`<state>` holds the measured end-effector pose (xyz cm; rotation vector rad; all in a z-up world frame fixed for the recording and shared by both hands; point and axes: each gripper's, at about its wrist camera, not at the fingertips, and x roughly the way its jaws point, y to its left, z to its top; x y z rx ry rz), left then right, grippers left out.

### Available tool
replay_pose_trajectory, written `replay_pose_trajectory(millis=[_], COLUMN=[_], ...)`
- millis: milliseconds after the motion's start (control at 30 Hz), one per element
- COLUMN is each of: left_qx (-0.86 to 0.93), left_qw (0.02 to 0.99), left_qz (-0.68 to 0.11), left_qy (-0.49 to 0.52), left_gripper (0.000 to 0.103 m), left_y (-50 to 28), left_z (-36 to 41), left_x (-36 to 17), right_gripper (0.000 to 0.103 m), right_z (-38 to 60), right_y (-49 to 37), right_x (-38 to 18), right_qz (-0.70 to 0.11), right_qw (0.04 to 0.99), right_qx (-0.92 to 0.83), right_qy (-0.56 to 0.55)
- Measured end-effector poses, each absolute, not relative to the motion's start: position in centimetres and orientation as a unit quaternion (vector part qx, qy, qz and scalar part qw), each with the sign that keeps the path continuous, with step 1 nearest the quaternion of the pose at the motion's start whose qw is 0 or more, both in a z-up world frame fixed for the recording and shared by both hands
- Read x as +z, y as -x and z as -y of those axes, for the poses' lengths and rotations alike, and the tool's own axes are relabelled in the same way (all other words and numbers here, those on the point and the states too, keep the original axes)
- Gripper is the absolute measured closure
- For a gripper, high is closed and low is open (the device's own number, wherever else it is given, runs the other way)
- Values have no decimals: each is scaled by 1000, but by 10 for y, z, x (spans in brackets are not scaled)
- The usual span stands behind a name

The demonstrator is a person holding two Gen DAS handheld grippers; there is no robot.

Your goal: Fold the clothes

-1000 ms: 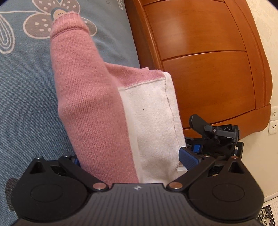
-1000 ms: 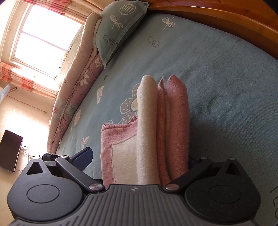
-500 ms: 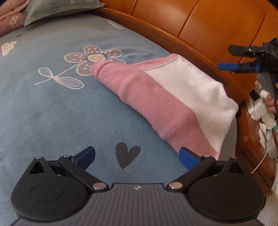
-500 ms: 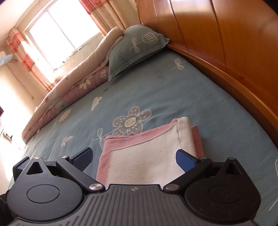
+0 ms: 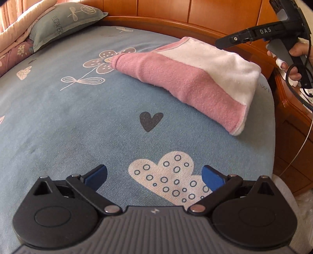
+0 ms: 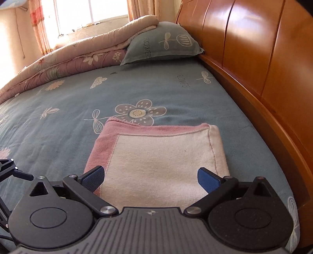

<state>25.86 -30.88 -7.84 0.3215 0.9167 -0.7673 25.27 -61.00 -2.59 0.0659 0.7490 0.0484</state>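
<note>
On a blue flower-print bedsheet (image 5: 58,121) beside the wooden headboard (image 6: 264,58), the folded pink-and-white garment (image 5: 191,78) lies flat. Left gripper (image 5: 154,175) and right gripper (image 6: 150,178) both hover spread, empty.

A blue-grey bed sheet (image 6: 176,93) printed with flowers, hearts and clouds is spread over the bed. A matching pillow (image 6: 164,46) marked "FLOWERS" is leaned against the wooden headboard (image 6: 254,48). A folded floral quilt (image 6: 68,62) is laid beside the pillow, below a bright curtained window (image 6: 92,13).
</note>
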Motion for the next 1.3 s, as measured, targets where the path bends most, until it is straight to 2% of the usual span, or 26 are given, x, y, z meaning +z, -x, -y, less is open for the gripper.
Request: replay_pose_trajectory(millis=[167,267,367,500,667,767,900,1100,1300], left_qx=[-359,-359,-359,-349,-328,-325,-325,-322,-315], left_qw=[815,815,819,827,830,832,835,832,838], left_qz=[-435,-437,-430,-424,-439,-439,-436,-443,-439], left_qy=[-134,-125,-121,-119,-101,-96,-86,-90,-81], left_gripper=[1,1,1,1,1,1,1,1,1], left_y=[-251,-249,-249,-251,-259,-260,-263,-260,-253], left_z=[302,296,290,284,272,269,269,270,259], left_x=[-80,-81,-78,-77,-84,-86,-88,-91,-86], right_gripper=[0,0,0,0,0,0,0,0,0], right_z=[581,575,577,572,579,592,625,650,650], right_y=[-284,-282,-287,-305,-344,-339,-322,-322,-275], right_x=[-72,-85,-68,-50,-88,-75,-51,-77,-41], right_qz=[-423,-410,-409,-357,-391,-384,-334,-364,-344], right_qw=[906,912,912,934,919,920,936,925,925], right_qx=[20,13,10,-12,-11,-1,-29,-24,21], right_qy=[-6,-10,-28,1,-45,-82,-107,-110,-160])
